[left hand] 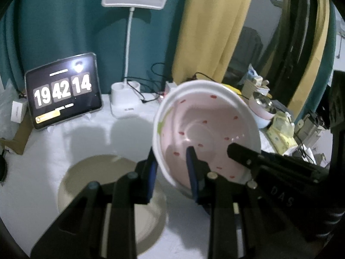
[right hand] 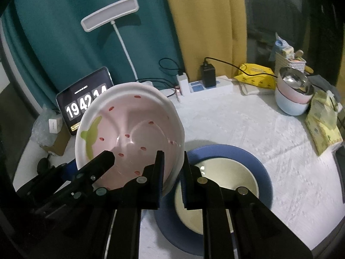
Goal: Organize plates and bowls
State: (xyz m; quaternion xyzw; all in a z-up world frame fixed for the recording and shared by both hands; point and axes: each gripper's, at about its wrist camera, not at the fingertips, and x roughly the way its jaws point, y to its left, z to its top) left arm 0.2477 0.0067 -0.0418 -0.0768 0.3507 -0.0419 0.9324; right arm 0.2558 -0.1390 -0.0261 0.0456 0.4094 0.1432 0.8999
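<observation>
A pink strawberry-pattern bowl with a white rim is held tilted above the table by both grippers. My left gripper is shut on its left rim. My right gripper is shut on its right rim, and the bowl fills the left of the right wrist view. A beige plate lies on the table below the left gripper. A blue-rimmed plate with a cream centre lies below the right gripper. The right gripper's finger shows in the left wrist view.
A tablet clock and a white desk lamp stand at the back. A power strip, yellow packets and stacked pastel bowls with a metal bowl sit at the back right. A white cloth covers the table.
</observation>
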